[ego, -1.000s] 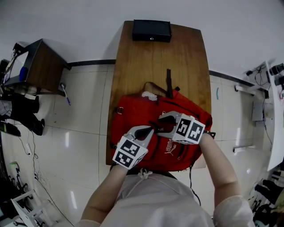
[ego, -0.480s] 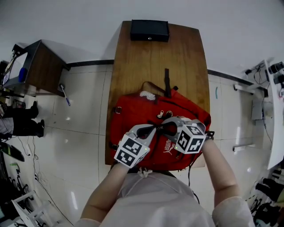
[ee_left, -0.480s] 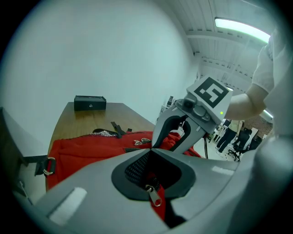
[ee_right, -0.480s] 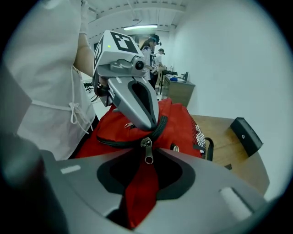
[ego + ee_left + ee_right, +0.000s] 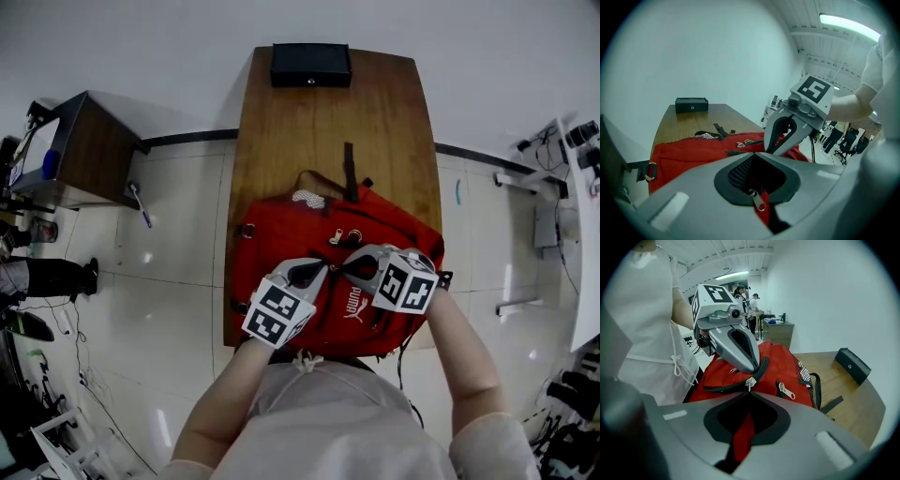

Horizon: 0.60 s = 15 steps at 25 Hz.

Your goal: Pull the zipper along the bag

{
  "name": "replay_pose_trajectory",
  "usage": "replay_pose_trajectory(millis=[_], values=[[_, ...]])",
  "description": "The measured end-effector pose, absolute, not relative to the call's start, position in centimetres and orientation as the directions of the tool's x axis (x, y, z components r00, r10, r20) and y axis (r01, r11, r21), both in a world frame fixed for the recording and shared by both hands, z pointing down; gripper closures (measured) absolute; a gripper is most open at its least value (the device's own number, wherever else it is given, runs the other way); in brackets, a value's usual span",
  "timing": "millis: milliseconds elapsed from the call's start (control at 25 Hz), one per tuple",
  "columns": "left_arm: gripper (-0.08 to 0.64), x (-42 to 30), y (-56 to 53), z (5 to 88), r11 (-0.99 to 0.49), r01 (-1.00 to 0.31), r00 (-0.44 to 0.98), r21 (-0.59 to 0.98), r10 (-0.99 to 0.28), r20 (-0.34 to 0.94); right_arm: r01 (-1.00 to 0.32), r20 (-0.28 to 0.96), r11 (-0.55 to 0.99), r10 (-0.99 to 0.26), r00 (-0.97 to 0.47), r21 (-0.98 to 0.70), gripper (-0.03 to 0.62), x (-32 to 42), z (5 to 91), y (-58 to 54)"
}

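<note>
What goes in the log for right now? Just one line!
left gripper: shut on zipper pull | right gripper: shut on bag | bag: lying on table

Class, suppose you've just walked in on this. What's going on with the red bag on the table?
A person stands at a wooden table, working on a red backpack with a gripper in each hand. The left gripper has its jaws shut on a zipper pull. The right gripper, close beside it, has its jaws shut on a fold of the backpack's red fabric. A black box sits at the table's far end.
</note>
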<state>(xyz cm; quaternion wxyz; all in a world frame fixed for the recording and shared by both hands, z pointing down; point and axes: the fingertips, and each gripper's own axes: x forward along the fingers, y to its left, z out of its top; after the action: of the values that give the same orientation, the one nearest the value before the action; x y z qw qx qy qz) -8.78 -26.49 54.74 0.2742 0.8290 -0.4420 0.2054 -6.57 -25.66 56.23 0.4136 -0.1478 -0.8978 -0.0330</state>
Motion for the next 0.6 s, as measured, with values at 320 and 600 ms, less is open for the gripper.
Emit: replay_pose_trajectory(millis=[320,600], values=[[0.554,-8.4,-26.1,54.8,-0.473,-0.852,0.507,0.224,-0.639,0.578,0.202,0.764,0.978,0.163,-0.624,-0.044,0.584,-6.0,55.7,-25.0],[0.554,-8.0,-26.1,55.4,-0.503,-0.826,0.548,0.255,-0.611,0.571,0.064,0.780,0.997,0.066,-0.623,-0.033,0.584,-4.7,56.3,-23.8]])
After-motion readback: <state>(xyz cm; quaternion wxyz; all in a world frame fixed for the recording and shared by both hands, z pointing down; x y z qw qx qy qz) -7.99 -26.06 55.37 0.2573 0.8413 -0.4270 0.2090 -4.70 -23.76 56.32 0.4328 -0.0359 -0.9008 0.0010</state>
